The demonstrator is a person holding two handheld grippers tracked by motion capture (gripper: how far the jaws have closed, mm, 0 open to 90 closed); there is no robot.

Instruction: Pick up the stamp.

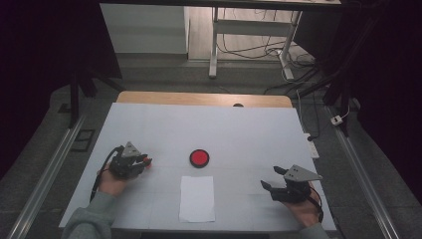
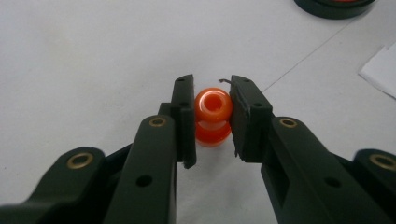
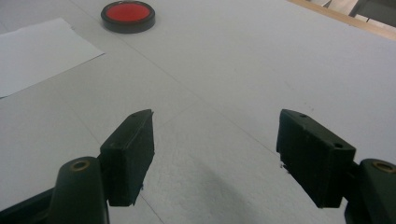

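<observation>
Pinching a small orange spool-shaped piece [image 2: 213, 116], the left gripper [image 2: 212, 114] had its jaws pressed against both sides of it, the piece sitting upright between the pads with its hollow top facing the camera in the left gripper view. In the high view the left gripper [image 1: 145, 161] sat at the left side of the table [image 1: 249, 129], held low over the white cover by the left hand [image 1: 113, 183] (grey sleeve at the bottom edge), with the orange piece [image 1: 148, 160] showing as a reddish spot at its tip. The right gripper [image 1: 272, 178] rested near the right front of the table in the right hand [image 1: 304, 209], jaws spread wide with nothing between them; the right gripper view showed bare white surface between the two black pads of the right gripper [image 3: 215, 158]. A round black dish with a red inside [image 1: 199, 158] lay near the table's middle, well apart from both grippers, also seen far off in the right gripper view [image 3: 128, 16]. A white sheet of paper [image 1: 197, 198] lay just in front of the dish, between the two hands. A dark floor and cables were behind the table.
</observation>
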